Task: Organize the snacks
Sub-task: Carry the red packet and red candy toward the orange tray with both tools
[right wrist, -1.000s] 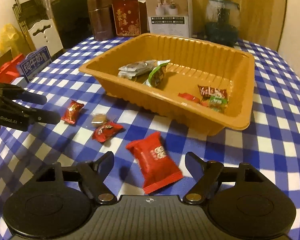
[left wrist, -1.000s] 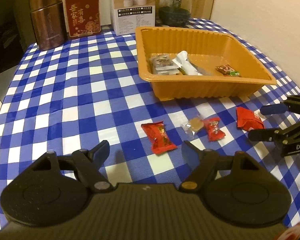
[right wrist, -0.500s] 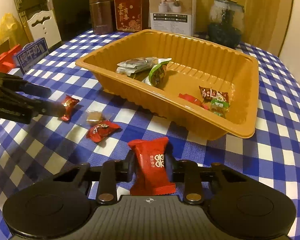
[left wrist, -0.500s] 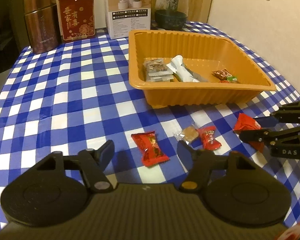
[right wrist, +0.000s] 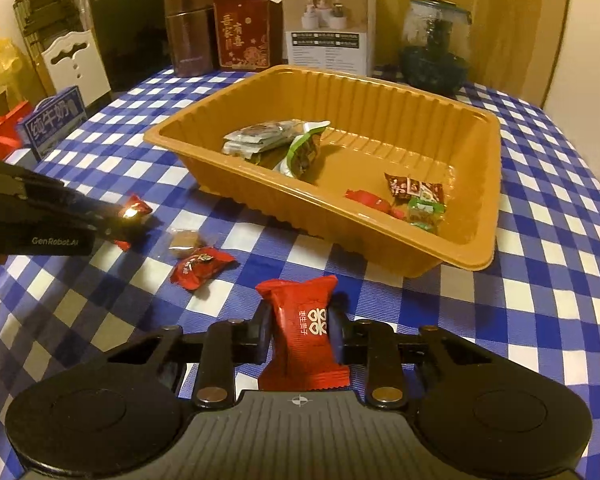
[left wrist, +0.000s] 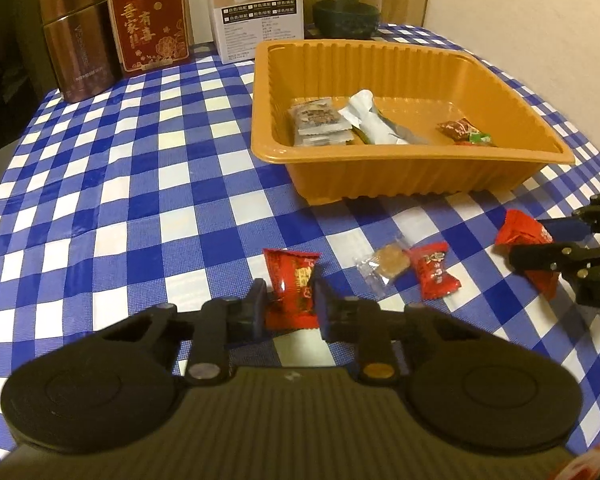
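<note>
Snacks pinched in both grippers, tray ahead

Starting at our left, the left gripper (left wrist: 290,304) is pressed together on a red candy (left wrist: 292,280) at table level, its long axis running toward 12 o'clock. From it the orange tray (left wrist: 412,178) lies at about 1 o'clock. A clear-wrapped brown sweet (left wrist: 388,262) and a small red candy (left wrist: 434,270) lie loose on the checked tablecloth (left wrist: 140,200) at 2 o'clock, outside that path. Further right, the right gripper (right wrist: 302,338) pinches a red packet (right wrist: 302,330), held upright; the tray's near rim (right wrist: 340,236) sits at 12 to 1 o'clock and looks nearer to this hand. We judge that only the tray wall must be cleared, by lifting.
</note>
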A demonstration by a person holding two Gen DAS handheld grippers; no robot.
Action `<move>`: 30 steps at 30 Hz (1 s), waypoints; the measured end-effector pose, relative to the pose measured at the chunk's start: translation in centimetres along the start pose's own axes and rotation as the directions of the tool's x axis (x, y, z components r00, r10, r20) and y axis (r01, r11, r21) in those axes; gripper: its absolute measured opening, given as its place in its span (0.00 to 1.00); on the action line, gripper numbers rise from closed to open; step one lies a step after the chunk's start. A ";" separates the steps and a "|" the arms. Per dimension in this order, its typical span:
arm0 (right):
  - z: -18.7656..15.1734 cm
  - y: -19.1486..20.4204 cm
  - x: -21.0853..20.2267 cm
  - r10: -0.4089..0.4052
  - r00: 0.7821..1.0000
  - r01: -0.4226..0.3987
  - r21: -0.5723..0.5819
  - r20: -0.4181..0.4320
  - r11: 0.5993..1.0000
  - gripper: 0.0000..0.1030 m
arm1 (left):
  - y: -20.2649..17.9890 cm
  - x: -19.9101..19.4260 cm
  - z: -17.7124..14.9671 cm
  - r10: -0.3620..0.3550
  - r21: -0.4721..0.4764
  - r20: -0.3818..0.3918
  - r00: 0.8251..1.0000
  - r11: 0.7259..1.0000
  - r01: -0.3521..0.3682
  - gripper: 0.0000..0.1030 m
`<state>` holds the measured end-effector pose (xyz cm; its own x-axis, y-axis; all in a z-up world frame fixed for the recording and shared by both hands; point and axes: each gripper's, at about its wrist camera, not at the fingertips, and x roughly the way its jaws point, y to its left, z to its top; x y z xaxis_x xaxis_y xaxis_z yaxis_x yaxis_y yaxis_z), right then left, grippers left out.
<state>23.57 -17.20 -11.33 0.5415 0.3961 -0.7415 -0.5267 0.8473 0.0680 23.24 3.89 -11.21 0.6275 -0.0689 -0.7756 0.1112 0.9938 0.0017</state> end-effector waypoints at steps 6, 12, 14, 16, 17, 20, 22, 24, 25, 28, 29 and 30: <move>0.1 -0.3 -0.3 0.001 1.000 -0.001 0.035 -0.006 0.999 0.27 | -0.3 -0.4 0.0 -0.011 0.006 -0.012 1.000 1.000 0.011 0.21; 0.3 -0.1 -1.1 0.007 1.000 -0.008 0.049 0.011 0.999 0.27 | -1.2 -1.9 0.1 -0.050 0.004 0.004 0.999 0.999 0.050 0.21; 0.3 0.0 -1.5 0.008 1.000 -0.009 0.056 0.018 0.998 0.27 | -1.6 -2.3 0.2 -0.061 0.005 0.009 0.998 0.998 0.061 0.21; 0.4 -0.1 -1.9 0.005 1.000 -0.007 0.070 0.024 0.998 0.27 | -2.0 -2.9 0.1 -0.067 0.012 0.016 0.998 0.998 0.067 0.21; 0.3 -0.1 -2.1 0.003 1.000 -0.005 0.077 0.028 0.997 0.27 | -2.2 -3.2 0.2 -0.072 0.013 0.021 0.997 0.997 0.072 0.21; 0.3 0.0 -2.8 0.002 0.999 -0.005 0.084 0.040 0.996 0.27 | -2.8 -4.0 0.3 -0.089 0.013 0.034 0.995 0.996 0.088 0.21; 0.3 0.2 -3.3 0.002 0.999 -0.006 0.089 0.051 0.996 0.27 | -3.3 -4.8 0.5 -0.095 0.021 0.048 0.994 0.995 0.094 0.21; 0.3 0.4 -3.9 0.002 0.998 -0.008 0.095 0.066 0.995 0.27 | -3.6 -5.5 0.6 -0.103 0.024 0.059 0.993 0.995 0.101 0.21; 0.3 0.5 -4.2 0.002 0.997 -0.009 0.097 0.074 0.995 0.27 | -3.8 -5.8 0.8 -0.107 0.026 0.067 0.992 0.994 0.106 0.21; 0.5 0.7 -4.9 -0.001 0.995 -0.009 0.105 0.099 0.994 0.27 | -4.2 -6.8 1.3 -0.120 0.031 0.092 0.989 0.993 0.118 0.21; 0.5 0.8 -5.2 -0.002 0.994 -0.010 0.108 0.108 0.994 0.27 | -4.3 -7.0 1.4 -0.123 0.031 0.098 0.988 0.992 0.120 0.21; 0.6 0.8 -5.3 -0.004 0.993 -0.009 0.111 0.114 0.994 0.27 | -4.4 -7.2 1.5 -0.124 0.031 0.102 0.987 0.992 0.121 0.21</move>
<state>20.63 -18.40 -6.91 0.6152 0.4304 -0.6606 -0.4553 0.8779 0.1480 19.45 -0.12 -4.68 0.6845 -0.2001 -0.7010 0.2102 0.9749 -0.0730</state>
